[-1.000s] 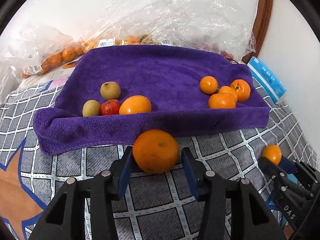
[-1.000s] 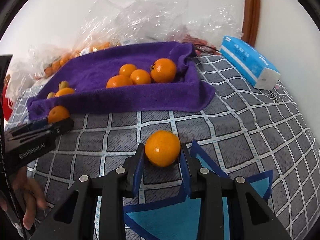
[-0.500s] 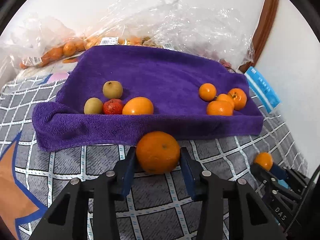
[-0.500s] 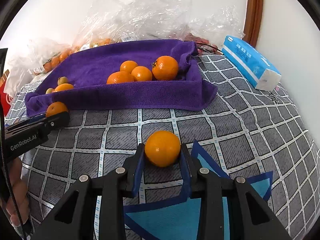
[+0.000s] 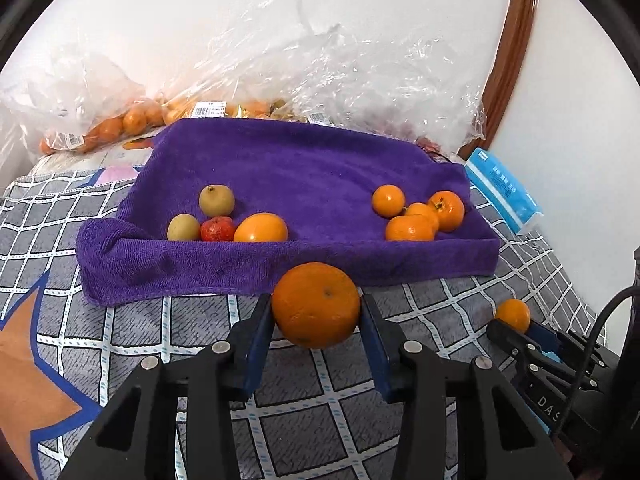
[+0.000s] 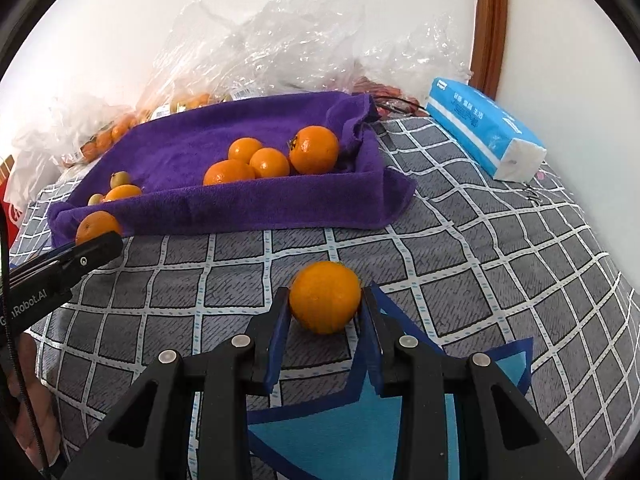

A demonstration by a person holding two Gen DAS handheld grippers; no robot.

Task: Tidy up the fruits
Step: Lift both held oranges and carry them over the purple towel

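Observation:
My left gripper (image 5: 316, 316) is shut on a large orange (image 5: 316, 304), held just above the checked bedcover in front of the purple towel (image 5: 288, 168). My right gripper (image 6: 325, 306) is shut on a smaller orange (image 6: 325, 297), low over the cover to the right. On the towel's left lie two yellow-green fruits (image 5: 216, 200), a red fruit (image 5: 217, 229) and an orange fruit (image 5: 261, 227). Several small oranges (image 5: 416, 216) cluster on its right. Each gripper with its orange also shows in the other view: the right gripper (image 5: 514, 322) and the left gripper (image 6: 96, 236).
Clear plastic bags (image 5: 360, 76) with bagged oranges (image 5: 112, 128) lie behind the towel against the wall. A blue tissue pack (image 6: 484, 132) sits at the right by a brown wooden frame (image 5: 510, 48). A hand (image 6: 24, 400) shows at the lower left of the right wrist view.
The left gripper's jaws closed onto the large orange and the view tipped slightly, lifting it off the cover. The right gripper kept its hold and stayed put.

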